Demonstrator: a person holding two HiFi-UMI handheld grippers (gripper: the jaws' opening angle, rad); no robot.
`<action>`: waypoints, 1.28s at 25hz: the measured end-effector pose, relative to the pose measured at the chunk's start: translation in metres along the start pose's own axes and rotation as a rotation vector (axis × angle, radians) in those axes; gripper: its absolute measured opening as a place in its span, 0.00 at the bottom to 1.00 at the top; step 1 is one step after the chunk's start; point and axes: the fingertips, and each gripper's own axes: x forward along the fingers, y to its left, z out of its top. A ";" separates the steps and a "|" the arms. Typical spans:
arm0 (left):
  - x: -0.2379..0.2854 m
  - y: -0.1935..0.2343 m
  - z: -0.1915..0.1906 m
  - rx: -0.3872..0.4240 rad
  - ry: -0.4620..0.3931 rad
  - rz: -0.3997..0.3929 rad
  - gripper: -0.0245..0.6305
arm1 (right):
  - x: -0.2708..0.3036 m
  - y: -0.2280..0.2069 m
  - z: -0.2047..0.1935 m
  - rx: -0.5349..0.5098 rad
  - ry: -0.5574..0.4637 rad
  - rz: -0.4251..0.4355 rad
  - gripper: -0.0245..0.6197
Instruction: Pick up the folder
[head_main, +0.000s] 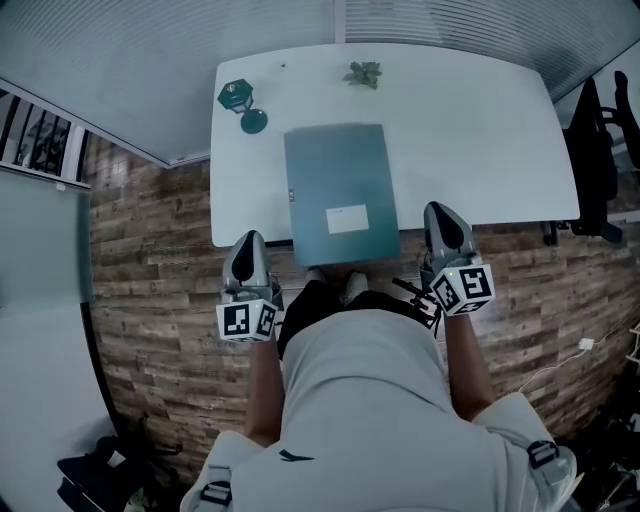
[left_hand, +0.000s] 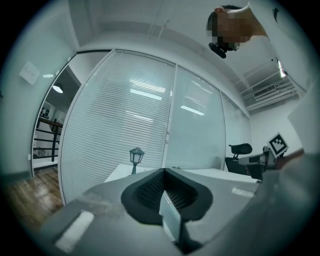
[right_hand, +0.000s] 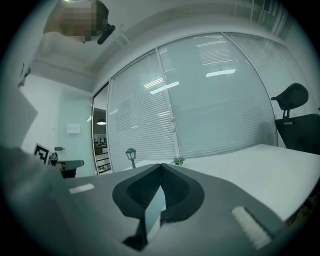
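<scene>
A grey-blue folder (head_main: 342, 190) with a white label lies flat on the white table (head_main: 480, 130), its near end over the front edge. My left gripper (head_main: 250, 238) is at the table's front edge, just left of the folder. It is shut with nothing in it. My right gripper (head_main: 437, 208) is shut and holds nothing, over the front edge to the folder's right. In the left gripper view the jaws (left_hand: 164, 171) meet, and the right gripper view shows its own pair (right_hand: 160, 165) the same. The folder is hidden behind the jaws in both gripper views.
A small green lantern lamp (head_main: 240, 103) stands at the table's far left corner, and a small plant (head_main: 364, 73) at the far edge. A black office chair (head_main: 600, 150) is at the right end. Glass walls with blinds (left_hand: 135, 110) lie behind. The floor is wooden planks (head_main: 150, 300).
</scene>
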 end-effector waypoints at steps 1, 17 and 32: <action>0.003 0.000 0.001 -0.004 0.003 -0.007 0.04 | 0.002 0.000 0.000 -0.001 0.002 -0.002 0.04; 0.032 0.017 -0.007 -0.015 0.030 -0.086 0.04 | 0.019 0.004 -0.002 -0.011 0.001 -0.054 0.04; 0.071 0.008 -0.045 -0.098 0.237 -0.226 0.05 | 0.017 0.002 -0.011 0.027 0.005 -0.093 0.04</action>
